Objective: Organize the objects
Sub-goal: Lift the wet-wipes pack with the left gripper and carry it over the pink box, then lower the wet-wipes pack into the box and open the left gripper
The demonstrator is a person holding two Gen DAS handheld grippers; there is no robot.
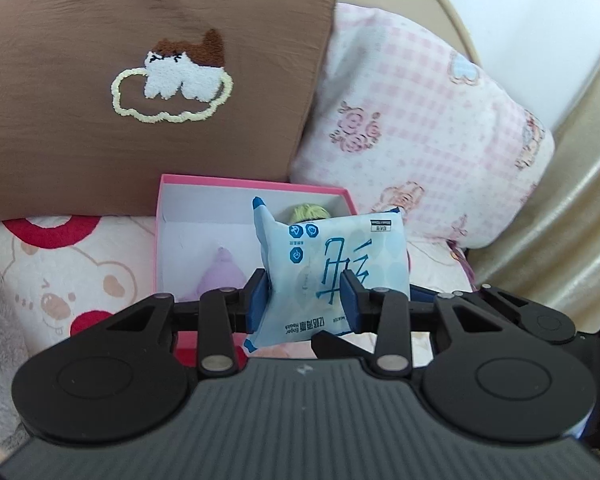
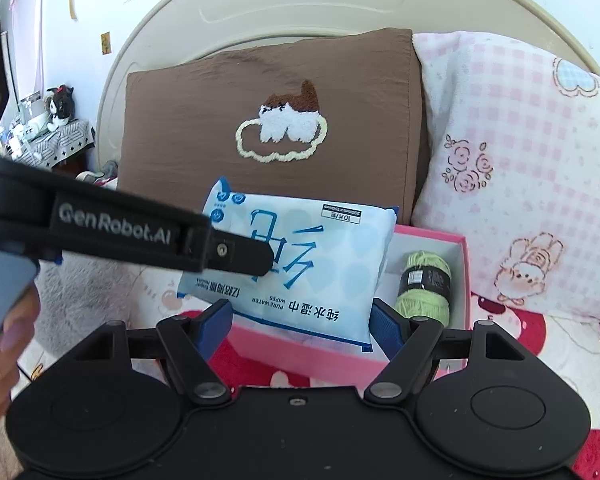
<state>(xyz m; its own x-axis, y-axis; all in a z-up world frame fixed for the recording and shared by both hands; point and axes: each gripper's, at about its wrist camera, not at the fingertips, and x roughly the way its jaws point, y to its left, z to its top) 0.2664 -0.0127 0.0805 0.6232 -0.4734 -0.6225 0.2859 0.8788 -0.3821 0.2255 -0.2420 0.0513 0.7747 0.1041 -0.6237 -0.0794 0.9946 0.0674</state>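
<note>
Left gripper (image 1: 305,300) jaws clamp the one wipes pack (image 1: 332,272) above the box (image 1: 256,186); right gripper (image 2: 300,324) jaws apart. One yarn ball (image 2: 424,284) inside.

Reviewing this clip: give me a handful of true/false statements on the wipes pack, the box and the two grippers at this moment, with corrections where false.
1. The left gripper is shut on the wipes pack. True.
2. The pink box holds a ball of green yarn. True.
3. The right gripper is clamped on the wipes pack. False: its fingers stand open on either side, below the pack, and only the left gripper holds it.
4. The wipes pack lies flat on the box floor. False: it is held up above the box.
5. A brown pillow with an embroidered animal stands behind the box. True.
6. The box is closed with a lid. False: it is open, its white inside showing.
</note>
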